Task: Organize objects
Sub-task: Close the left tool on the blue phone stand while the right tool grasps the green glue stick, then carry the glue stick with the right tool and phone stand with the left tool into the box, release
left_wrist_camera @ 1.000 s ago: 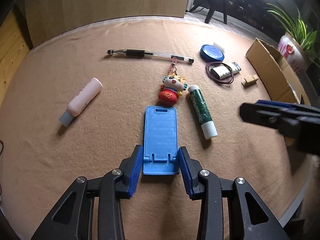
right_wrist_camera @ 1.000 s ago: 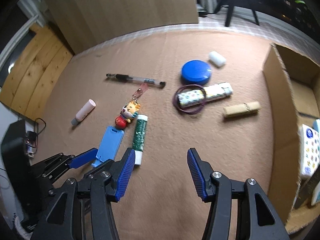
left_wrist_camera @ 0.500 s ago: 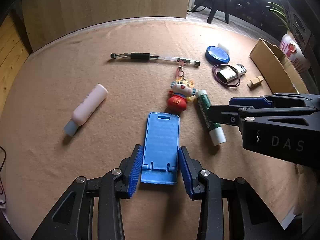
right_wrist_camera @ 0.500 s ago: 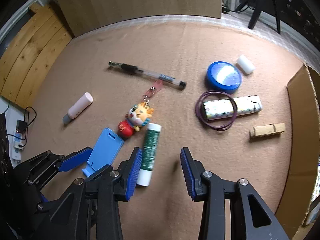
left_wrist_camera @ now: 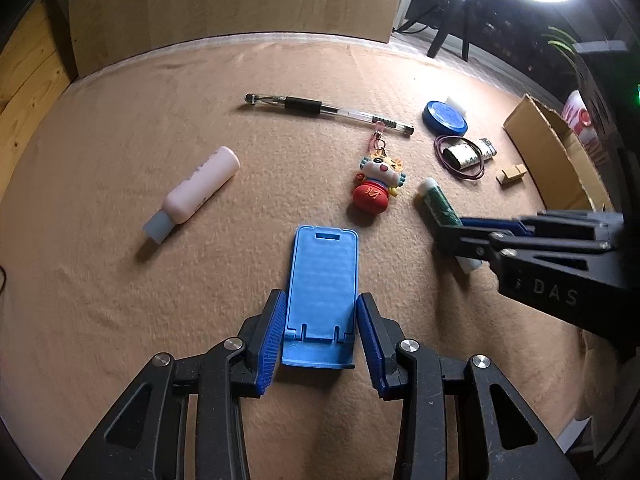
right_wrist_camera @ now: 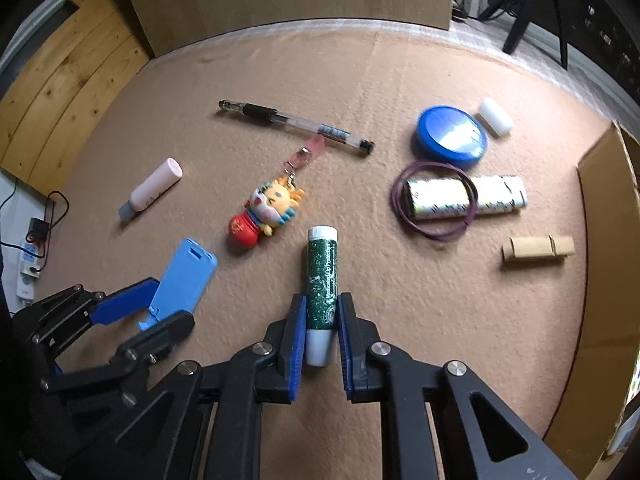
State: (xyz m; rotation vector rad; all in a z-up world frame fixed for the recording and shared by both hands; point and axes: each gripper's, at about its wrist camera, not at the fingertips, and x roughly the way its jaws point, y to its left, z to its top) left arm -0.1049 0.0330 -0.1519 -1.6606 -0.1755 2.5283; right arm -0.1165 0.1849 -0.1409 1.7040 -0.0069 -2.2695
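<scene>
A blue phone stand (left_wrist_camera: 322, 294) lies flat on the tan mat; my left gripper (left_wrist_camera: 321, 326) is closed on its near end, pads touching its sides. It also shows in the right wrist view (right_wrist_camera: 182, 280). My right gripper (right_wrist_camera: 320, 330) is shut on a green lip balm tube (right_wrist_camera: 321, 280) lying on the mat, also seen from the left wrist (left_wrist_camera: 438, 206). A cartoon keychain (right_wrist_camera: 266, 212), a pen (right_wrist_camera: 296, 124) and a pink tube (right_wrist_camera: 154, 188) lie beyond.
A blue round tin (right_wrist_camera: 452, 136), a white cap (right_wrist_camera: 496, 116), a patterned lighter inside a purple hair band (right_wrist_camera: 438, 200) and a wooden clip (right_wrist_camera: 538, 248) lie at right. A cardboard box (right_wrist_camera: 608, 240) stands at the right edge. A power strip (right_wrist_camera: 30, 256) lies off the mat at left.
My right gripper moved left and forward over the lip balm and closed on it. My left gripper stayed around the phone stand, with its jaws slightly tighter.
</scene>
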